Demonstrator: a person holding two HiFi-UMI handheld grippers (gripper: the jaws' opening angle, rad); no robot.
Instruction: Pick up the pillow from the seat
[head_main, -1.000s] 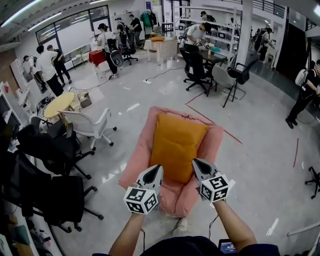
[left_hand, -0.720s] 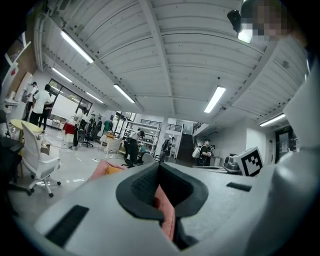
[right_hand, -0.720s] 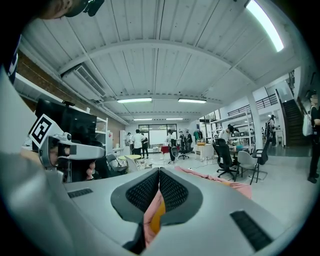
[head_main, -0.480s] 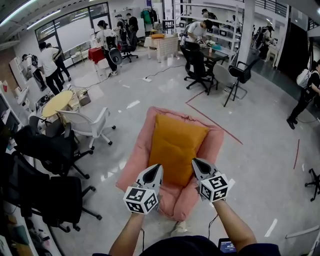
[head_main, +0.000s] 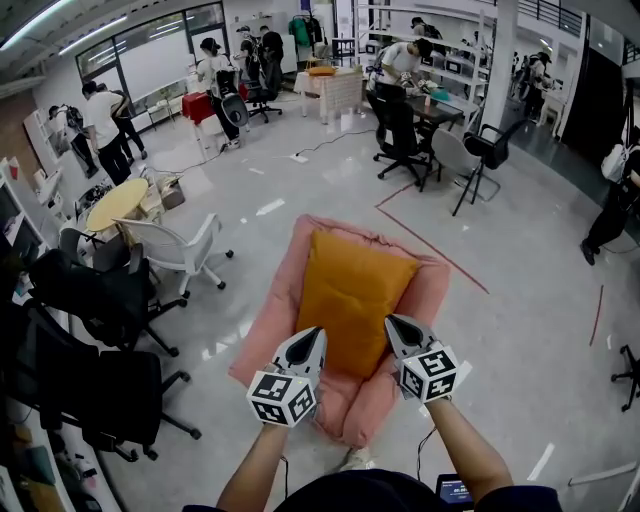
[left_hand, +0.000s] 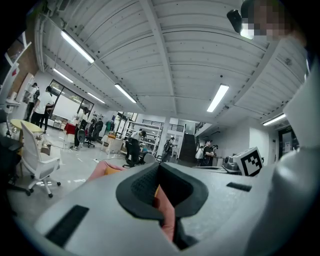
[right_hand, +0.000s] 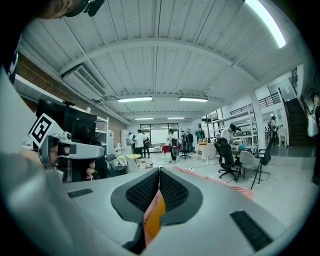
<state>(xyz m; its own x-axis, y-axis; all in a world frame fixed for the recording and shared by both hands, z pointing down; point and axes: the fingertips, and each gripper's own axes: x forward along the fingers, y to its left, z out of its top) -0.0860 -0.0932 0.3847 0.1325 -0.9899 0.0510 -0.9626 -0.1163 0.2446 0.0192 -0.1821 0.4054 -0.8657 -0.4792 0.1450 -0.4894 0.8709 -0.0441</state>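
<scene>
An orange pillow (head_main: 352, 298) lies lengthwise on a pink padded seat (head_main: 268, 322) on the floor, in the middle of the head view. My left gripper (head_main: 316, 333) is shut and empty, hovering over the seat's near left part beside the pillow's lower left corner. The right gripper (head_main: 391, 322), also shut and empty, hovers by the lower right corner. Neither touches the pillow. In the left gripper view the shut left gripper (left_hand: 159, 166) shows pink seat (left_hand: 102, 168) beyond. In the right gripper view the right gripper (right_hand: 159, 172) shows orange pillow (right_hand: 156, 218) below.
A white office chair (head_main: 176, 250) and black chairs (head_main: 95, 300) stand left of the seat, with a round yellow table (head_main: 115, 206) behind. Red tape (head_main: 432, 245) runs across the floor to the right. Black chairs (head_main: 400, 140) and several people fill the back.
The view has crept forward and the seat sits slightly lower in the head view. Both grippers stay shut, side by side, over the seat's near end.
</scene>
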